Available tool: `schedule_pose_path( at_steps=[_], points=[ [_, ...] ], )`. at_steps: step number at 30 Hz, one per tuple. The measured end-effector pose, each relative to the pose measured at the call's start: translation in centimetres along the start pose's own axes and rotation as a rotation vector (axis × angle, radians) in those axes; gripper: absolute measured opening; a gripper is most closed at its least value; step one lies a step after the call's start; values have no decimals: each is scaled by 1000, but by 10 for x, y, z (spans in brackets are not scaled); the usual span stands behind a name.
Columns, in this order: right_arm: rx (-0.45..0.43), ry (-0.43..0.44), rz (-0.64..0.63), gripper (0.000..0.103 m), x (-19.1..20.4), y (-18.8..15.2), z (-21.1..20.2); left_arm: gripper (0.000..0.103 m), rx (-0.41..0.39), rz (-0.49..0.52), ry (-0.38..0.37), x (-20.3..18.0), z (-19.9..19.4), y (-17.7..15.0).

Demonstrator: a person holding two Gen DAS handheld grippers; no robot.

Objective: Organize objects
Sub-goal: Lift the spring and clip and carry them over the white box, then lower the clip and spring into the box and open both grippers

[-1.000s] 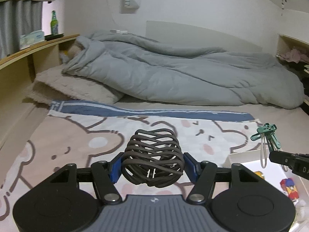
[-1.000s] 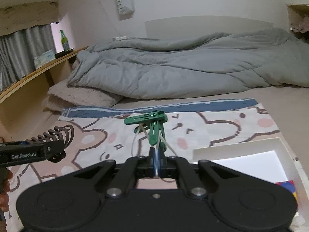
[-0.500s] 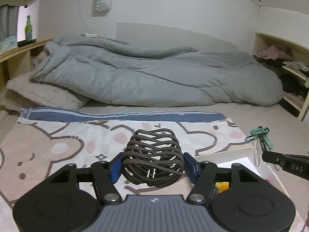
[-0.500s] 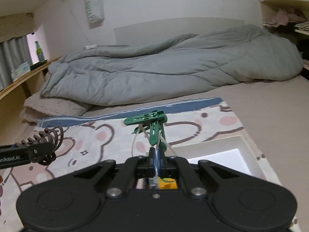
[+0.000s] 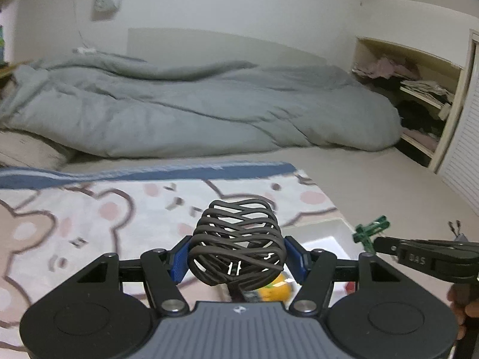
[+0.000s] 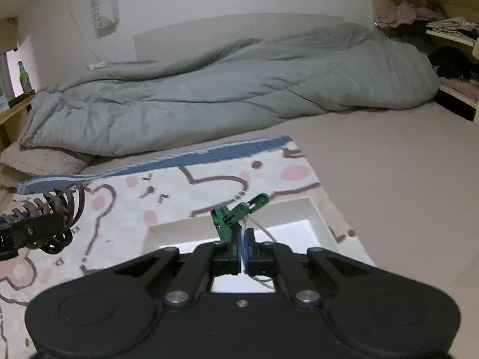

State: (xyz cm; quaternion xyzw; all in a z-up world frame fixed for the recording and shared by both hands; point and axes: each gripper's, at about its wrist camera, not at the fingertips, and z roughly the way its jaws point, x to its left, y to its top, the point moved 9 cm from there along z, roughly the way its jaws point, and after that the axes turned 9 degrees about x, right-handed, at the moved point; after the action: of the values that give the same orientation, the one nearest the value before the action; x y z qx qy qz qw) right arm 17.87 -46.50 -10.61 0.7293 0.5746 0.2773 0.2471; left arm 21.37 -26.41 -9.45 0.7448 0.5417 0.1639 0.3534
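Observation:
My left gripper (image 5: 238, 257) is shut on a dark brown spiral hair claw (image 5: 236, 245), held above the near left part of a white box (image 5: 329, 233). The claw also shows at the left of the right wrist view (image 6: 60, 218). My right gripper (image 6: 242, 245) is shut on a green plastic clip (image 6: 232, 218) with a clear loop, held over the white box (image 6: 311, 212). The clip also shows at the right of the left wrist view (image 5: 369, 232). An orange toy (image 5: 274, 290) lies in the box under the claw.
The box sits on a bear-print blanket (image 6: 125, 206) on a beige bed sheet (image 6: 389, 173). A rumpled grey duvet (image 6: 209, 101) lies behind. Shelves with clothes (image 5: 419, 95) stand at the right. A green bottle (image 6: 24, 76) stands on a wooden ledge at far left.
Both grippers have swung right, bringing the white box under them. The green clip now tilts to the right in the right gripper. Both grips are unchanged.

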Motion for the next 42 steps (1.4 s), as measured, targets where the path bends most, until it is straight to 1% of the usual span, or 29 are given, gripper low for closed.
schedule_pose_path(
  at_steps=[7,12,14,16,17,20,22,26,27,31,33,39,41,42],
  points=[
    [30,-34,69,2,-37,0,24,64,55,28,-63,-43,38,-8],
    [48,-8,110,3,-50,-1,41,64,62,56,-74,-65,58,-6],
    [47,39,139,12,-51,-1,47,64,61,57,-78,-70,66,-2],
    [52,69,172,52,-52,-2,53,64,64,56,-79,-74,73,2],
    [51,67,173,54,-52,-3,54,64,67,59,-79,-77,77,3],
    [59,35,99,51,-48,-3,59,64,80,64,-78,-82,88,3],
    [68,19,83,49,-51,-5,61,64,93,60,-83,-86,95,1],
    [83,-7,117,44,-65,-8,63,64,115,50,-82,-92,107,-3],
    [83,-13,123,41,-69,-9,63,64,118,50,-82,-94,110,-3],
    [86,-29,151,39,-83,-13,62,64,104,61,-79,-101,116,2],
    [86,-32,160,39,-87,-14,62,64,106,81,-76,-105,120,5],
    [83,-27,169,39,-94,-15,60,64,159,168,-32,-107,144,1],
    [84,-29,171,39,-96,-17,60,65,169,179,-38,-104,151,0],
    [85,-29,172,39,-97,-17,60,67,186,194,-51,-104,154,-2]
  ],
)
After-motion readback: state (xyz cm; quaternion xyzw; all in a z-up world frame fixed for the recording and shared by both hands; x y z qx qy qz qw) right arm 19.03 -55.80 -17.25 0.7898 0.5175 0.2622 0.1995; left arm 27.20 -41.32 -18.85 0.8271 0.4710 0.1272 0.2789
